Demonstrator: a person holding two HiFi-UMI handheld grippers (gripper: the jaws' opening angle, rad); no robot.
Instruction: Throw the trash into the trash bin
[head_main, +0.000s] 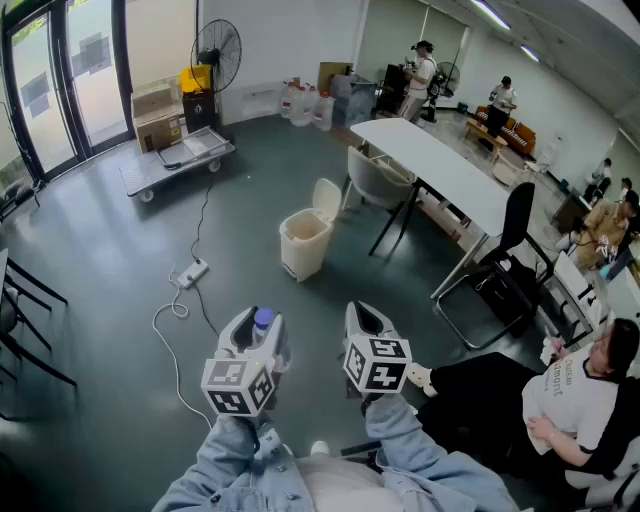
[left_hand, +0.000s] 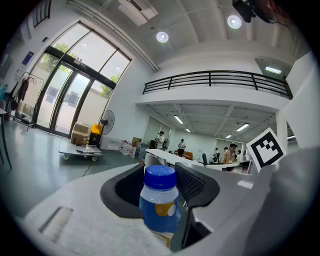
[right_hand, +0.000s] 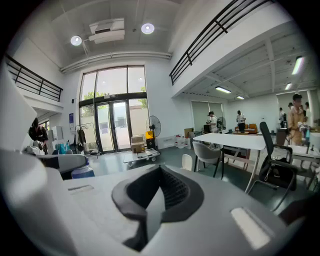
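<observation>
— Grey floor runs open ahead to the trash bin (head_main: 305, 240), lid up, near the end of the white table (head_main: 440, 165). Where's the trash?
— In the left gripper (head_main: 256, 330), jaws clamped on the bottle (left_hand: 160, 202). The right gripper (head_main: 368, 322) has its jaws together, empty.
— Which way does it point?
— Blue cap up, long axis upright between the pads. I'd carry it steady, stop right over the bin's mouth, then let go; released short, it would likely bounce off the rim. Mind the power strip (head_main: 192, 272) on the floor.
</observation>
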